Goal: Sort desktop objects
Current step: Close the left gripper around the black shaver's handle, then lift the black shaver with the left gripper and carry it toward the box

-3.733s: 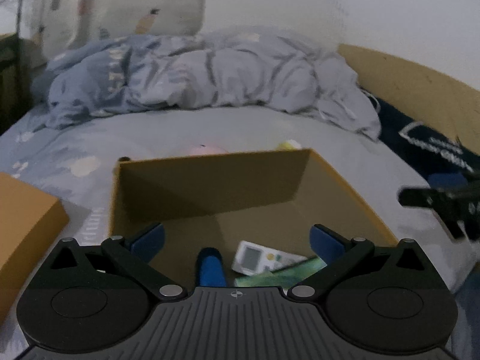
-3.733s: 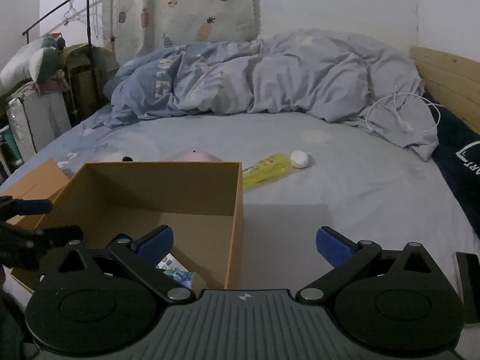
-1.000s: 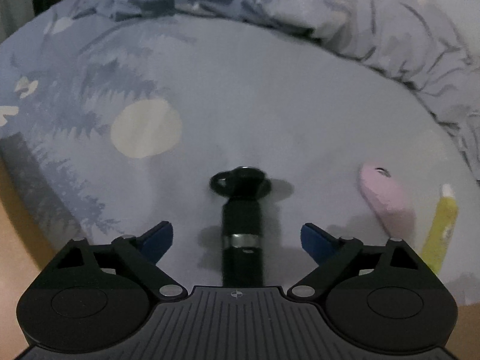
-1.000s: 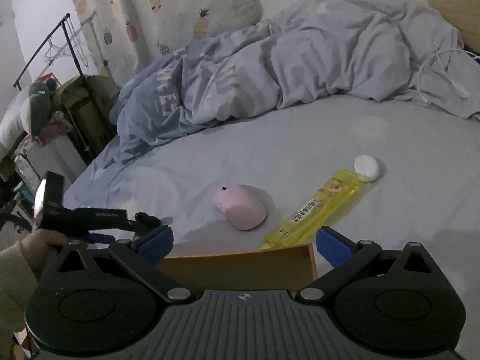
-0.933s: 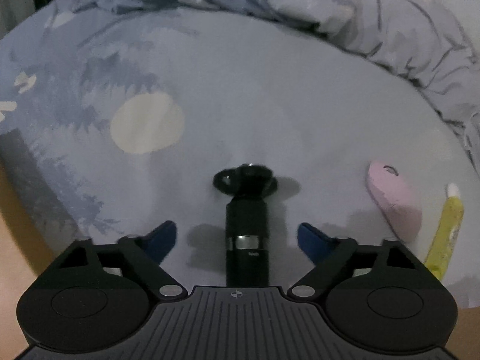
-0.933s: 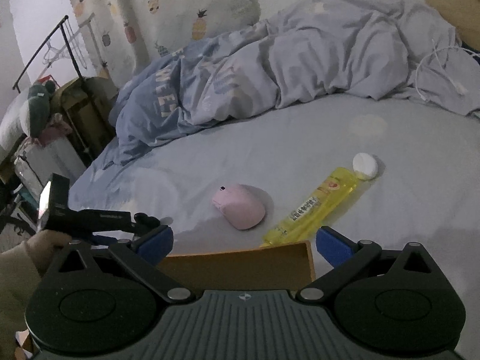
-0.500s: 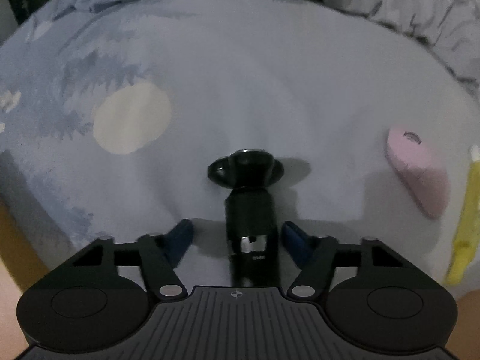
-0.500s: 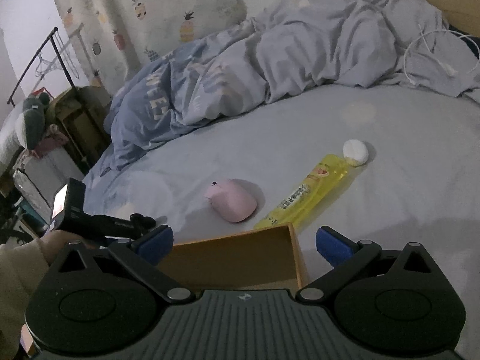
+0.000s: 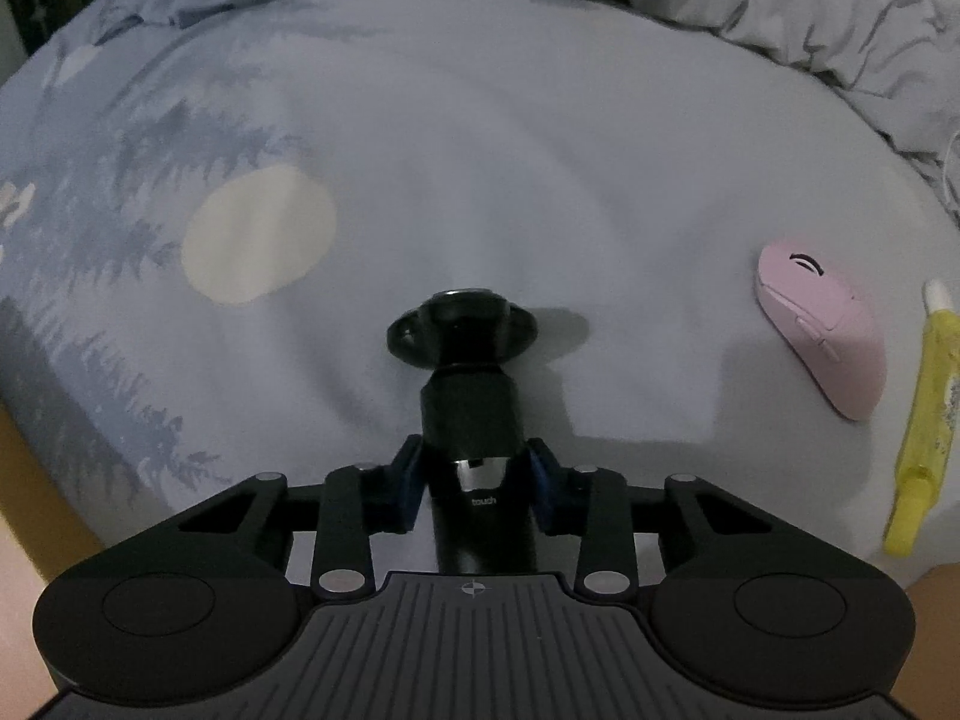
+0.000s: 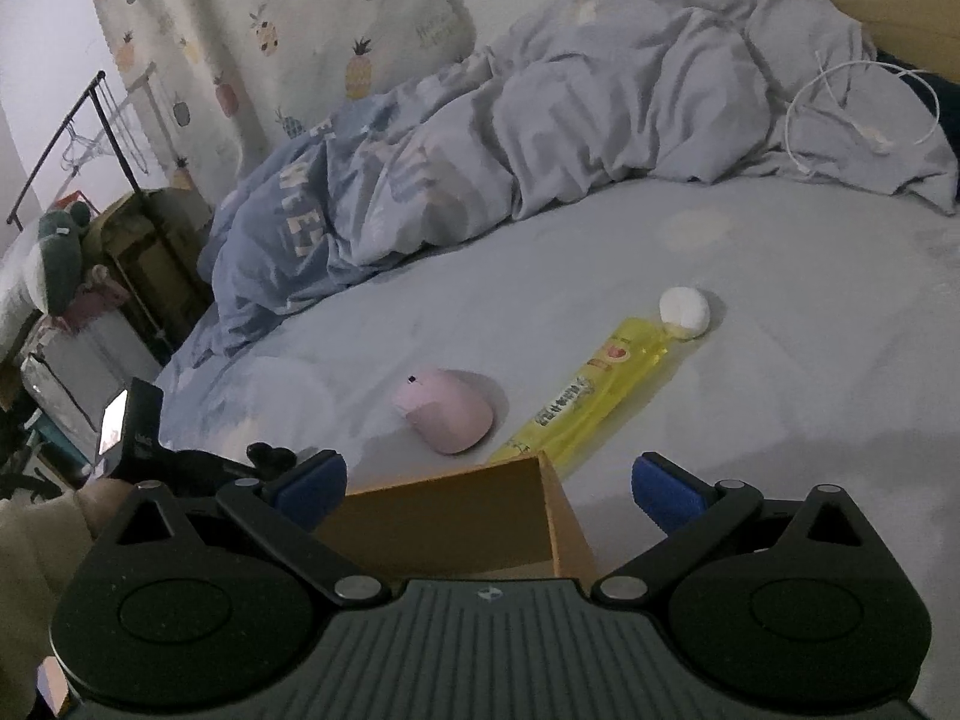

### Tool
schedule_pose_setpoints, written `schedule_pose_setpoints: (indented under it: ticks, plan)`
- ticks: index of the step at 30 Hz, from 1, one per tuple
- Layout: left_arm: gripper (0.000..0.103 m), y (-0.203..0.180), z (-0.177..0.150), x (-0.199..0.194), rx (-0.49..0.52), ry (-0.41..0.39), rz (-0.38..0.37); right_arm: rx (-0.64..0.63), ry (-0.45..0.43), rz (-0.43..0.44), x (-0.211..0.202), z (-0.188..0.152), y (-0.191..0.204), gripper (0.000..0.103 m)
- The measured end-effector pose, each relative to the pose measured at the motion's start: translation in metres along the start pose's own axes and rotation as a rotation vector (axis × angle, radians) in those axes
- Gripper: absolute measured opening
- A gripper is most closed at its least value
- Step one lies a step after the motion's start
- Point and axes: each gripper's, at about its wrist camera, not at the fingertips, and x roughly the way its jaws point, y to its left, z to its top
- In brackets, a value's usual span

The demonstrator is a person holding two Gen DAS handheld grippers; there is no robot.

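Black mount (image 9: 474, 402) lies on the bedsheet (image 9: 480, 150), clamped at its shaft between the blue pads of the left gripper (image 9: 474, 483). Right of the mount lie a pink mouse (image 9: 822, 330), then a yellow tube (image 9: 927, 420). Right gripper (image 10: 489, 483) hangs wide open over the box (image 10: 456, 516).

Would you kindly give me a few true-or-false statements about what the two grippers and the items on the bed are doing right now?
1. The left gripper is shut on the black handle. True.
2. The right gripper holds the pink mouse. False: it is open and empty; the mouse lies on the bed sheet.
3. The yellow tube lies beside the mouse. True.
4. The tube lies inside the cardboard box. False: it lies on the sheet beyond the box.
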Motion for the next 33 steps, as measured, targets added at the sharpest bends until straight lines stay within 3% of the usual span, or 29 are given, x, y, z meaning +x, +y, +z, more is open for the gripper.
schedule_pose_setpoints:
  ticks: [15,33]
  plan:
    - [0.038,0.037,-0.029,-0.035,-0.082,-0.046,-0.011,-0.038,-0.048,0.004,-0.025,0.016,0.020,0.103]
    - [0.037,0.054,-0.087,-0.126,-0.101,-0.213,-0.053,-0.204,-0.132,0.056,-0.081,0.031,0.087,0.103]
